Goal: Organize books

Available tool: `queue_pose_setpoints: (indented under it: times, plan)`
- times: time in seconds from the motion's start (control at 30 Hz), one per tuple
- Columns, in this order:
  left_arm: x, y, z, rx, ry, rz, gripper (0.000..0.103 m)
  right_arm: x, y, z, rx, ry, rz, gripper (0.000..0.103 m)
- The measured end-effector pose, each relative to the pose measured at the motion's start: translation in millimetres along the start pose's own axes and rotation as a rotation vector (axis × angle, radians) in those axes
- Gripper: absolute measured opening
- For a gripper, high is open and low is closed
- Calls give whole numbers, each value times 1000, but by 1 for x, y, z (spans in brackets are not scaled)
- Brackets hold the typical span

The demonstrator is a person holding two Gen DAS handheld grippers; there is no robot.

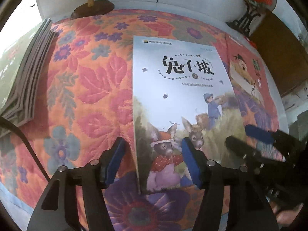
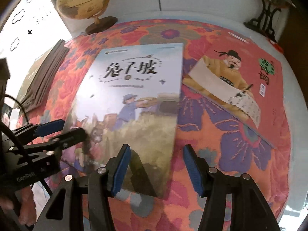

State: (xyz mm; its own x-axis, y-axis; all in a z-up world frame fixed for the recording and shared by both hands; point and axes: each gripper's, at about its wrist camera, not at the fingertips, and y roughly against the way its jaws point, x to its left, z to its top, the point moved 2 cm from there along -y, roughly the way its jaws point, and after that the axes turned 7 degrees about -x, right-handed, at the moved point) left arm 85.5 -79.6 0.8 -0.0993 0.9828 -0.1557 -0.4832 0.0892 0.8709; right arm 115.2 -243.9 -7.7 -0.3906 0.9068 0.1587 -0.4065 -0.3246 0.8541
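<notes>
A thin light-blue picture book with rabbits on its cover [image 1: 179,100] [image 2: 134,100] lies on the floral cloth [image 1: 86,77]. My left gripper [image 1: 153,161] straddles the book's left edge: one pad is over the cover and the other is over the cloth, with a wide gap between them. My right gripper [image 2: 156,170] straddles the right edge in the same way. Neither pinches the book. Each gripper also shows in the other's view, the left gripper [image 2: 71,129] and the right gripper [image 1: 238,134]. A red book with a robed figure [image 2: 240,80] [image 1: 254,88] lies to the right.
A stack of books with dark grey spines [image 1: 28,77] [image 2: 44,80] sits at the cloth's left edge. A globe [image 2: 82,0] stands at the back left and a black ornament stand [image 2: 267,17] at the back right. A hand [image 2: 25,202] holds the left gripper.
</notes>
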Motion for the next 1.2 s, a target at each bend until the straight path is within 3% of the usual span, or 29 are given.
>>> queue_pose_setpoints:
  times: [0.33,0.4,0.57,0.63,0.83,0.9,0.97,1.03,1.17,1.2]
  plan:
    - [-2,13,-3,-27,56,-81,57,-2,-1,0,-2,-54,66,57]
    - [4,29,1,-62,110,-171,57,-10,0,1,-4,-110,109,57]
    - [12,63,18,-86,275,-501,48,-33,1,-1,-4,-257,235,57]
    - [6,62,20,-94,272,-506,46,-35,1,-2,-9,-272,249,57]
    - [-2,15,8,-46,245,-325,14,-34,1,-3,-19,-270,250,57]
    - [1,1,3,-10,268,-313,13,-36,2,-4,-16,-280,258,57]
    - [3,-6,0,18,321,-346,11,-39,3,-3,-6,-300,260,57]
    - [5,0,5,28,393,-448,11,-42,3,-2,8,-311,259,58]
    - [15,7,18,39,539,-624,11,-57,3,0,42,-405,360,78]
    - [18,6,21,47,563,-647,11,-63,2,-1,60,-429,405,78]
